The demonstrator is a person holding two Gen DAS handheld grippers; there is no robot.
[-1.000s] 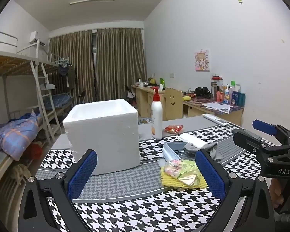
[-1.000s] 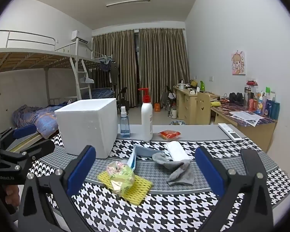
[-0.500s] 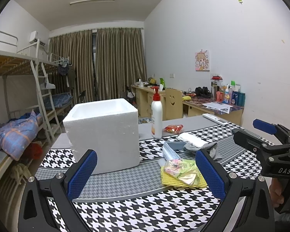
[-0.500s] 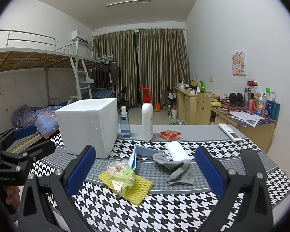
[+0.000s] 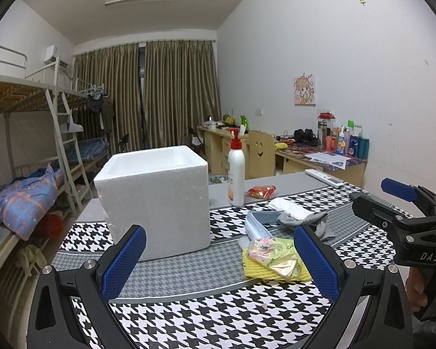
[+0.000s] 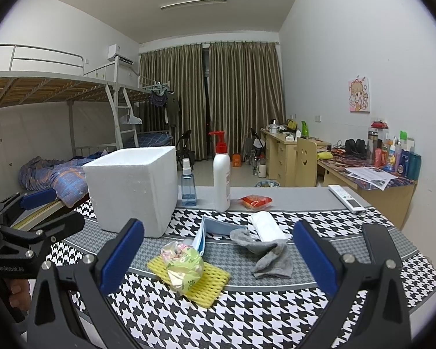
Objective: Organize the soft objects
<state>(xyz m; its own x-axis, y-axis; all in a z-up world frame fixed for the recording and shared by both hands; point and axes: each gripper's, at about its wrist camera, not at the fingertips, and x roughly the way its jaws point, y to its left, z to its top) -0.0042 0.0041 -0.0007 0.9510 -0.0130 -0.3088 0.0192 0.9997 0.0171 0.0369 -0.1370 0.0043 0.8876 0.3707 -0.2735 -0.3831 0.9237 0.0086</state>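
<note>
Both grippers, left (image 5: 218, 257) and right (image 6: 218, 251), hover with fingers apart (nothing gripped), facing the crumpled grey sock (image 6: 266, 251) right of the white foam box (image 6: 133, 189), presumably its destination.

Both wrist views low over the table (image 5: 189, 273), facing the curtains (image 6: 218, 99), sharing the foam box (image 5: 157, 200)

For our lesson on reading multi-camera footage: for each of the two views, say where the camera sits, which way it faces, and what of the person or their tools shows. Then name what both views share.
Left wrist view: sits on the left gripper, facing across the table at the foam box; the right gripper and a hand show at its right edge.
Right wrist view: sits on the right gripper, facing the grey sock; the left gripper shows at its left edge.
Shared: box, sock, yellow sponge, pump bottle.
</note>
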